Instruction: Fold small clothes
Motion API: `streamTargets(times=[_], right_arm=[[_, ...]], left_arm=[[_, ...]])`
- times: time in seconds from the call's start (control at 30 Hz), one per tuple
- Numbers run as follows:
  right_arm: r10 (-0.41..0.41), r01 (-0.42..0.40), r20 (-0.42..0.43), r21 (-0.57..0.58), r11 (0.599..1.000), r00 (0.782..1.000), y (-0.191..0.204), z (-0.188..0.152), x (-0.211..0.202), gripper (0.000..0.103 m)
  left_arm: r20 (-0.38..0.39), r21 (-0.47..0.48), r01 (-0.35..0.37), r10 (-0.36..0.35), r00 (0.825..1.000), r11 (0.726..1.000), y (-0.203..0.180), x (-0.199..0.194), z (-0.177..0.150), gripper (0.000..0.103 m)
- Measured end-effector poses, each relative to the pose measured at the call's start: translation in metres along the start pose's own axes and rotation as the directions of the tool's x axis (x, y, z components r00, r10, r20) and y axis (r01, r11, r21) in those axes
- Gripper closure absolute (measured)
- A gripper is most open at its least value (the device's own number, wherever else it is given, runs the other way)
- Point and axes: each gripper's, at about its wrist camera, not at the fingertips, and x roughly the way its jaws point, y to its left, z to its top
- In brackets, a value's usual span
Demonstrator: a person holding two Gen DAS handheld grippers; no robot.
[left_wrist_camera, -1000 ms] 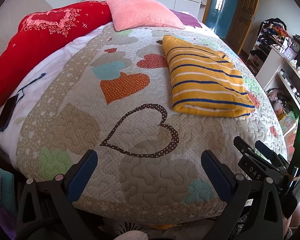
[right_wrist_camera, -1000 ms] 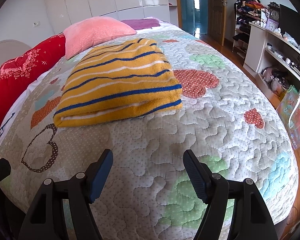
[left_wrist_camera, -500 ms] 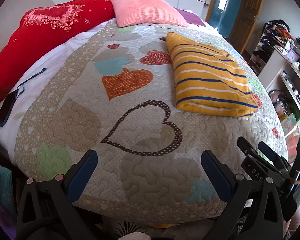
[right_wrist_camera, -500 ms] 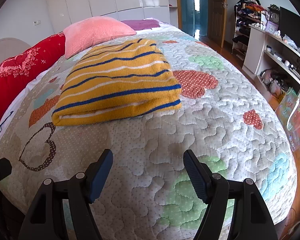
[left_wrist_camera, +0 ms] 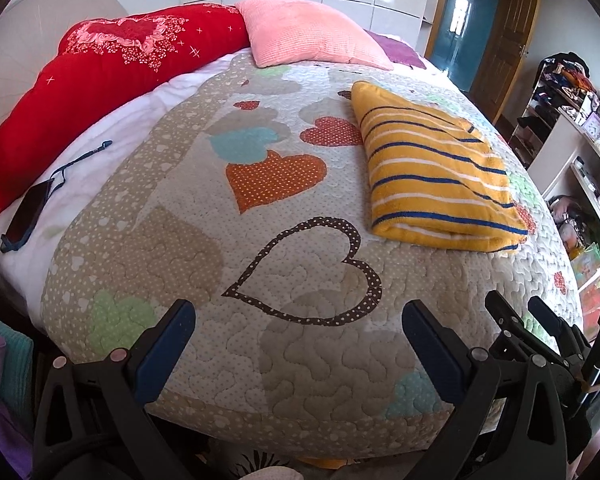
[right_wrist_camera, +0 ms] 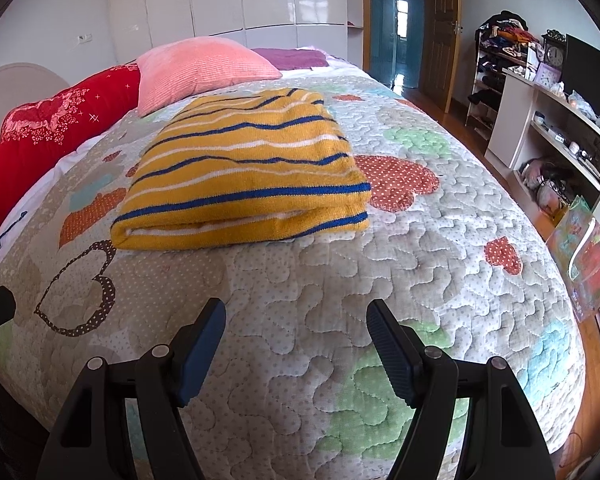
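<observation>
At the far left a red pillow (left_wrist_camera: 112, 64) runs along the head of the bed, with a dark phone (left_wrist_camera: 28, 216) on the white sheet beside it and a pink pillow (left_wrist_camera: 308, 36) further along. The heart-patterned quilt (left_wrist_camera: 284, 352) covers the middle of the bed, and the left gripper (left_wrist_camera: 296, 324) hovers over its near edge with its jaws spread wide and nothing between them. To the right of centre lies the yellow striped sweater (right_wrist_camera: 244, 172), already folded into a thick rectangle, flat on the quilt and well apart from both grippers. The right gripper (right_wrist_camera: 296, 324) also hangs over the near quilt, its jaws parted and empty. The sweater looks like a soft, fuzzy knit: probably light, limp, and inclined to sag or slide open if lifted by one layer only. The folded edge faces the near side, with the stacked layers showing along it, so a hold at the two near corners, pinching through all layers at once, seems the safest way to move or tidy it. The folding itself appears done. At the far right stand white shelves (right_wrist_camera: 556, 136) crowded with small items.
</observation>
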Motion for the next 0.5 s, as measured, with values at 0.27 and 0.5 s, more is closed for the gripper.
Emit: streamTargets(times=[0.27, 0.5], right_arm=[[-0.004, 0.004, 0.001, 0.006, 1.0, 1.0, -0.0016, -0.0001, 0.0011, 0.026], [-0.009, 0.009, 0.022, -0.013, 1.0, 1.0, -0.0009, -0.0011, -0.0008, 0.026]], left_arm=[[-0.008, -0.001, -0.005, 0.005, 1.0, 1.0, 0.0, 0.0024, -0.0013, 0.0], [-0.007, -0.013, -0.025, 0.025, 1.0, 1.0, 0.0038, 0.004, -0.0014, 0.0]])
